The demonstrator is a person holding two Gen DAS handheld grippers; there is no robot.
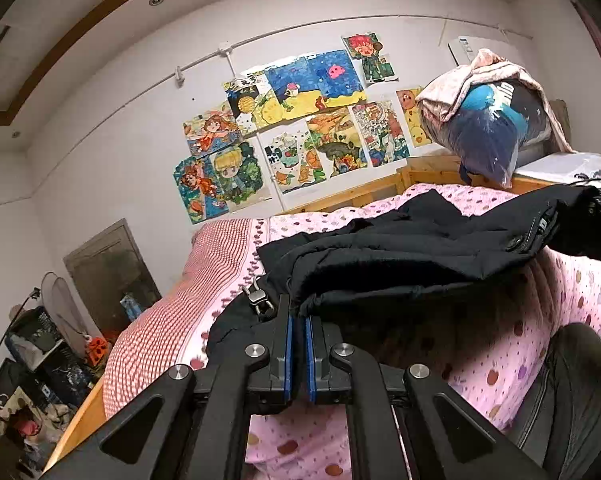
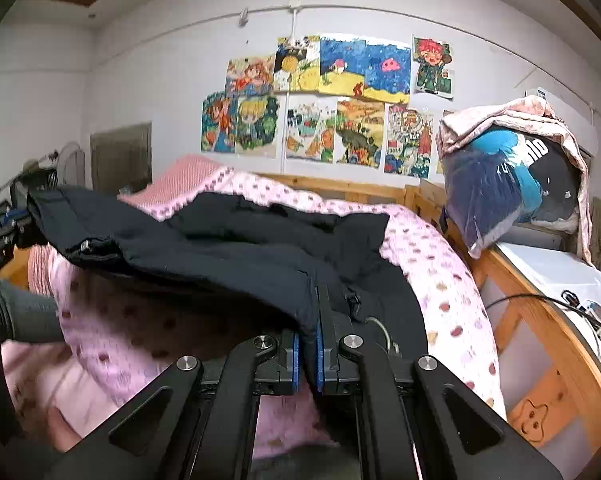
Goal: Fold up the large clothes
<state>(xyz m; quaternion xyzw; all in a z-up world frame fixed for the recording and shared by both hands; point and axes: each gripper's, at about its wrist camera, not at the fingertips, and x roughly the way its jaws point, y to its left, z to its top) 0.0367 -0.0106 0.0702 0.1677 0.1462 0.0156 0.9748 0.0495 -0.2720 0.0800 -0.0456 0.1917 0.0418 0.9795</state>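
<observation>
Black padded cloth fills the space right at the fingertips of both tools. The left gripper [image 1: 298, 322] is clamped on a gathered hem of the black jacket [image 1: 400, 248], its blue pads closed tight on the fabric, with a metal zip pull [image 1: 256, 300] hanging just to its left. The right gripper [image 2: 309, 334] pinches another edge of the same garment between its pads, the cloth spilling up and away ahead of it.

Between the two holds the jacket hangs lifted in a sagging span above the pink dotted quilt [image 2: 432, 264], its far part resting on the bed beyond. It looks soft, thick and fairly weighty, so it should drape and droop rather than hold a crease; the hem corners and seams look like the firmest places to grip, since smooth shell fabric may slip.

Farther ahead to the right, a bagged bundle [image 1: 496, 128] shows white lettering I cannot read. On the wall behind hang children's drawings [image 2: 332, 96]; any writing there is too small to read.
</observation>
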